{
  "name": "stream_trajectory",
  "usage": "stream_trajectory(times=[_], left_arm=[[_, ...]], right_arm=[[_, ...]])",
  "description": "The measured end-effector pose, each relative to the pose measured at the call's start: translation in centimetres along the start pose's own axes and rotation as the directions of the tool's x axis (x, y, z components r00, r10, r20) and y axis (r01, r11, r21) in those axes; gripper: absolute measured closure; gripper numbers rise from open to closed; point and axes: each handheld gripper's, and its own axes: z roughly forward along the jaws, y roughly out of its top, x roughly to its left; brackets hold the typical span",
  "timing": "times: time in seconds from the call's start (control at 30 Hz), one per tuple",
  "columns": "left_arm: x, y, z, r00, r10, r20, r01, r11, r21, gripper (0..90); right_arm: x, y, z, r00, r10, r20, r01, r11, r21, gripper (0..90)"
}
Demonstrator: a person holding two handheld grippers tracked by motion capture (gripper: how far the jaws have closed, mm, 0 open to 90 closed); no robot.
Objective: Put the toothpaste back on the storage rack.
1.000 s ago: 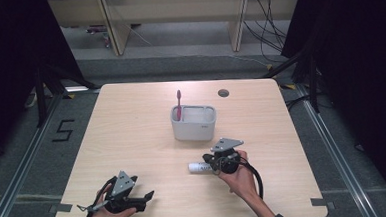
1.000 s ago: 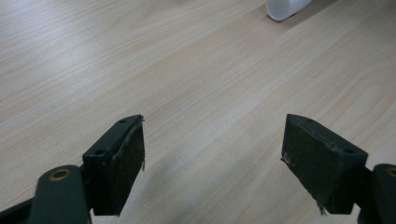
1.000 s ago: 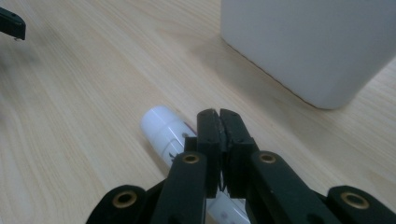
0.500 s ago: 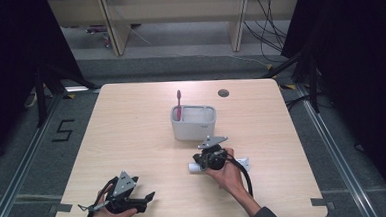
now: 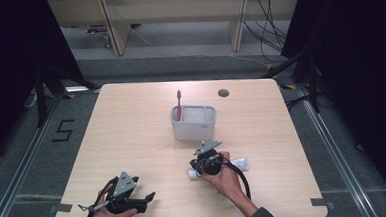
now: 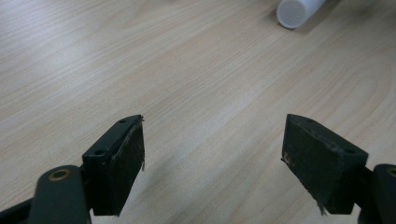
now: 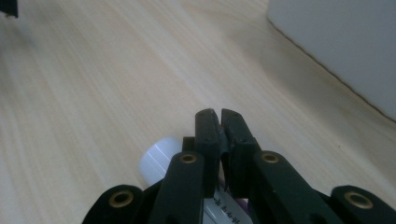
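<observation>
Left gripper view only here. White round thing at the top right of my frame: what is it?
Observer: The cap end of a white tube lying flat on the table.
Operator: Where's the right tool?
Observer: The right tool sits right over that tube, jaws together at the tips, the tube beneath them.
Operator: Anything else on the table?
Observer: A white bin beyond the tube, with a red toothbrush standing upright at its left end.

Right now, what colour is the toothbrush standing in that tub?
The toothbrush is reddish pink, clearest in the high view.
</observation>
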Motion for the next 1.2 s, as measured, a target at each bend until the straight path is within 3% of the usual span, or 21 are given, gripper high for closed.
stream_trajectory(times=[0.53, 0.63, 0.7, 0.77, 0.8, 0.93, 1.0, 1.2], left_arm=[[-0.1, 0.0, -0.1, 1.0, -0.002, 0.0, 0.002, 1.0, 0.001, 21.0], [0.0, 0.0, 0.0, 0.9999, 0.008, -0.009, -0.007, 0.9999, 0.007, 21.1], [-0.2, 0.0, 0.0, 0.9999, -0.013, 0.002, 0.013, 0.9999, -0.006, 21.0], [-0.1, 0.0, 0.0, 1.0, -0.002, -0.003, 0.002, 1.0, 0.001, 21.1], [0.0, 0.0, 0.0, 0.9999, 0.012, -0.01, -0.012, 0.9999, 0.01, 21.2], [-0.1, 0.0, 0.1, 0.9998, -0.017, -0.002, 0.017, 0.9998, -0.014, 21.1], [0.0, 0.0, 0.1, 1.0, -0.008, -0.001, 0.008, 0.9999, -0.008, 21.1], [-0.1, -0.1, 0.1, 1.0, -0.003, -0.007, 0.003, 1.0, -0.001, 21.2]], right_arm=[[3.0, -2.7, -3.0, 0.9953, -0.08, -0.055, 0.082, 0.996, 0.028, 85.2], [3.2, -3.4, -3.8, 0.9949, -0.075, -0.068, 0.078, 0.996, 0.044, 85.2], [3.4, -4.0, -4.1, 0.9947, -0.082, -0.062, 0.084, 0.996, 0.038, 85.1], [3.6, -4.5, -4.6, 0.995, -0.088, -0.049, 0.09, 0.995, 0.052, 85.2], [3.6, -4.7, -4.9, 0.9949, -0.09, -0.046, 0.093, 0.994, 0.058, 85.1], [3.4, -5.8, -5.8, 0.9949, -0.091, -0.042, 0.094, 0.994, 0.058, 85.2], [3.3, -6.1, -6.1, 0.9943, -0.093, -0.051, 0.096, 0.993, 0.064, 85.1], [2.4, -8.0, -8.1, 0.9981, -0.058, -0.023, 0.059, 0.997, 0.044, 84.7]])
